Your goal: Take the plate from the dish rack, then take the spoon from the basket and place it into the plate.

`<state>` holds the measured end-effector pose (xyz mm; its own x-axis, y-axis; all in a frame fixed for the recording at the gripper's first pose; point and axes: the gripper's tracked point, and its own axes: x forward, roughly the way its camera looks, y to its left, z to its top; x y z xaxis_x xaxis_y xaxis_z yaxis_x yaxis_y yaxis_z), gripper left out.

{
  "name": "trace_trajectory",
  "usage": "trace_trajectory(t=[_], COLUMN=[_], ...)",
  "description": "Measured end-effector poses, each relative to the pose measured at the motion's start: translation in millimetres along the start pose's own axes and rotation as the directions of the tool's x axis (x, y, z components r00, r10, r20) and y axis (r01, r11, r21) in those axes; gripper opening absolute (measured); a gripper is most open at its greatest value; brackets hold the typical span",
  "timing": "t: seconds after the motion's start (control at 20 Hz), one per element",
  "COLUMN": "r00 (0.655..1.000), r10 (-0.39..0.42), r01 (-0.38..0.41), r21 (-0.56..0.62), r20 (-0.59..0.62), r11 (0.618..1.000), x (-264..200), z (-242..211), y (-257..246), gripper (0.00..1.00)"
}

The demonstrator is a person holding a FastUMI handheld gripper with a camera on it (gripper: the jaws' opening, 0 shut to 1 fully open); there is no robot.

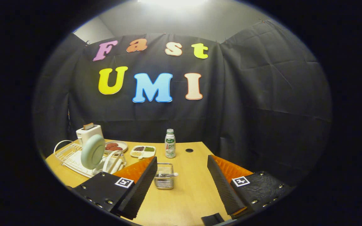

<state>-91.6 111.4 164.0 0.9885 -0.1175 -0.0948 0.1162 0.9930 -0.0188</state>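
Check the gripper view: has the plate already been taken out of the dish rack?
No: the plate stands upright in the dish rack, and the gripper is open, holding nothing.

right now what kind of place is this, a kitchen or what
Likely a staged kitchen booth: a wooden table holds a dish rack with a plate, a toaster, and a spoon basket ahead of the open gripper.

one plate [92, 151], one basket [164, 180], one bottle [170, 143]

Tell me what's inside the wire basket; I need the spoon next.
A pale spoon handle pokes over the basket rim, between the open gripper fingers. Its bowl is hidden by the mesh.
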Motion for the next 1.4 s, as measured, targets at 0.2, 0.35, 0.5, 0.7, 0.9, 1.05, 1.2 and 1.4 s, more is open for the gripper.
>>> trace_trajectory(t=[0.2, 0.35, 0.5, 0.7, 0.9, 1.05, 1.2, 1.4], r00=[0.992, 0.982, 0.972, 0.956, 0.942, 0.934, 0.927, 0.906], r10=[0.124, 0.191, 0.235, 0.282, 0.311, 0.320, 0.318, 0.321], r01=[-0.124, -0.191, -0.235, -0.279, -0.300, -0.299, -0.285, -0.263], r21=[0.008, -0.002, 0.004, 0.040, 0.099, 0.142, 0.175, 0.229], r20=[0.004, -0.013, -0.025, -0.081, -0.129, -0.157, -0.199, -0.274], r11=[0.992, 0.982, 0.972, 0.959, 0.949, 0.944, 0.942, 0.937], x=[-6, -4, 6, 27, 57, 84, 110, 140], z=[12, 13, 11, -3, -14, -19, -32, -58], y=[69, 113, 149, 196, 241, 266, 285, 303], gripper=[0.98, 0.98, 0.98, 0.98, 0.98, 0.98, 0.98, 0.98])
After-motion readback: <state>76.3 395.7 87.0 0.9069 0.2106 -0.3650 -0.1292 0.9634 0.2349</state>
